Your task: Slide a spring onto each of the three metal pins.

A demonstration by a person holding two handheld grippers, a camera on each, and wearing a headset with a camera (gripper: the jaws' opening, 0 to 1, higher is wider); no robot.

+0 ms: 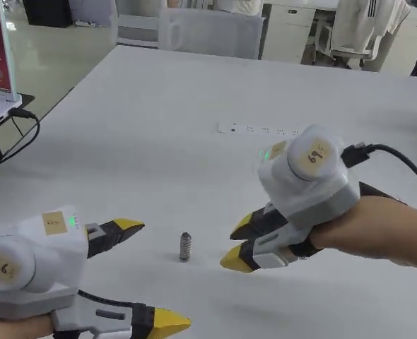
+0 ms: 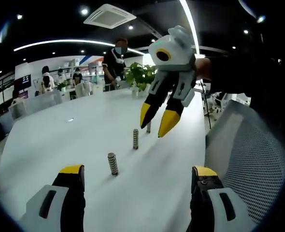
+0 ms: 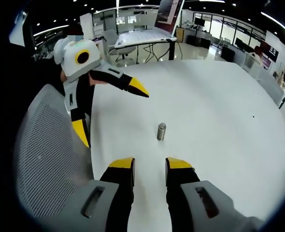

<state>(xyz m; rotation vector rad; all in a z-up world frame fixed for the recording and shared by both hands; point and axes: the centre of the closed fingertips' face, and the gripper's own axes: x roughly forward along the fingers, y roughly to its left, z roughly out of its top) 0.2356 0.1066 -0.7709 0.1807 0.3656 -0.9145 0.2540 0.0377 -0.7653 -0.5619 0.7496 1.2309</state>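
While both grippers hung low over the white table (image 1: 159, 127), a short upright pin (image 1: 185, 246) wrapped in a spring stood on the table between them. My left gripper (image 1: 150, 274) was left of that pin and nearer to me. Its yellow-tipped jaws were spread wide, with nothing between them. My right gripper (image 1: 237, 244) was just right of the pin. Its jaws were a narrow gap apart and empty, and their tips pointed toward the pin without touching it.

Seen in the left gripper view, a second pin (image 2: 135, 138) and a third pin (image 2: 149, 127) stood in a row beyond the first, each looking coiled as well. The third stood close by the right gripper's tips. Well beyond the first pin, a white power strip (image 1: 258, 130) lay flat on the table.
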